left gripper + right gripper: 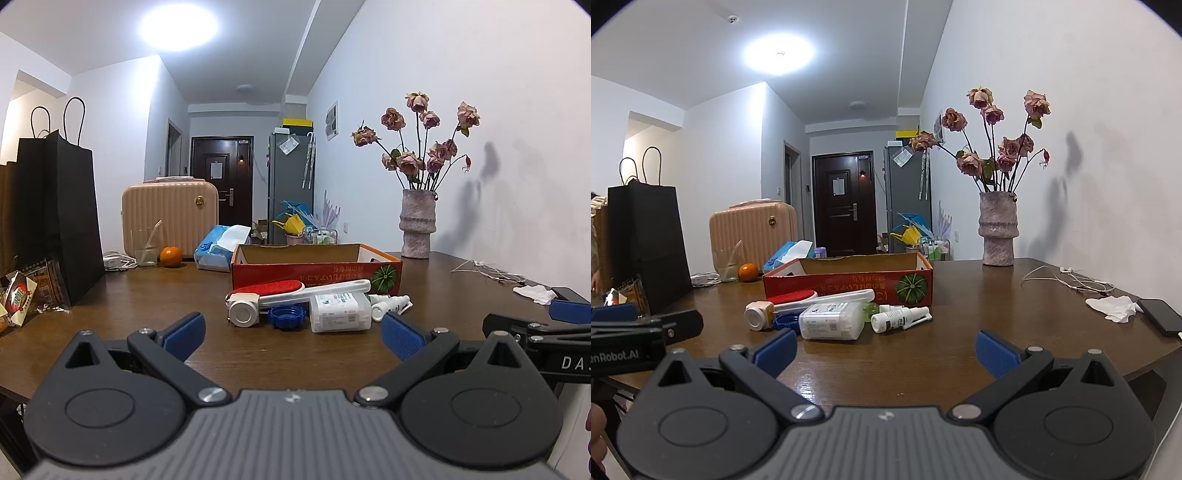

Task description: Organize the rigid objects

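A pile of small items lies on the brown table in front of a red cardboard box. The pile holds a red-and-white lint brush, a blue lid, a white plastic container and small spray bottles. My left gripper is open, short of the pile, with nothing between its fingers. My right gripper is open too, beside it to the right, also holding nothing.
A black paper bag and snack packs stand at the left. A glass, an orange, a tissue pack and a beige case sit behind. A vase of dried roses, earphone cables, a tissue and a phone lie right.
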{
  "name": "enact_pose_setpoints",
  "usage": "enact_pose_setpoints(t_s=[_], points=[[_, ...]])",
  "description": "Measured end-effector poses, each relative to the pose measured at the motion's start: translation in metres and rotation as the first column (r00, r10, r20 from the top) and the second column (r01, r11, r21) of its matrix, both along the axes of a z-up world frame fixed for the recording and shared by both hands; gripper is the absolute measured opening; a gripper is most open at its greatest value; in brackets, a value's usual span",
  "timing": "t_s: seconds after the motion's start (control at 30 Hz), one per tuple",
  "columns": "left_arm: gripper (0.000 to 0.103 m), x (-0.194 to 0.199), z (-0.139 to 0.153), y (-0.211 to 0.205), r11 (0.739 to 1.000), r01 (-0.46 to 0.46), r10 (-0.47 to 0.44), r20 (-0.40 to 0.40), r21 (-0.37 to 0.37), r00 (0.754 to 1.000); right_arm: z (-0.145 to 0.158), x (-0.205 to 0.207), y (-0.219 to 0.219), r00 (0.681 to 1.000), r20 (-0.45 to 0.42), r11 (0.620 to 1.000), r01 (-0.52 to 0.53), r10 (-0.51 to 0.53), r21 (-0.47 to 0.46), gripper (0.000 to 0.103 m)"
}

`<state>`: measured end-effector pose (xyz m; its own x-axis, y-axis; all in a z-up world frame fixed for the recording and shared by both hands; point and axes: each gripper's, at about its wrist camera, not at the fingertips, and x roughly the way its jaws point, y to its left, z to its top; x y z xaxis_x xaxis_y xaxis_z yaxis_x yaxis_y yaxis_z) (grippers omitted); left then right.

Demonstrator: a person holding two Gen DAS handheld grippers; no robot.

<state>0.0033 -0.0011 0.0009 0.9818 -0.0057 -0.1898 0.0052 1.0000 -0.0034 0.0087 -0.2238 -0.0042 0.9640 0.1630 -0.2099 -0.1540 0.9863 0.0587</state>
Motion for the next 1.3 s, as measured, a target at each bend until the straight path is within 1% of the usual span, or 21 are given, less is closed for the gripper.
enact_pose_setpoints(t_s=[1.3], points=[[0.103, 0.0009, -0.0019, -0.0013, 1.0, 0.018, -0.018, -0.003, 0.007, 1.0, -0.0011, -0.002, -0.0018, 1.0, -0.003, 1.0, 0.007, -0.007, 0.003, 0.103]])
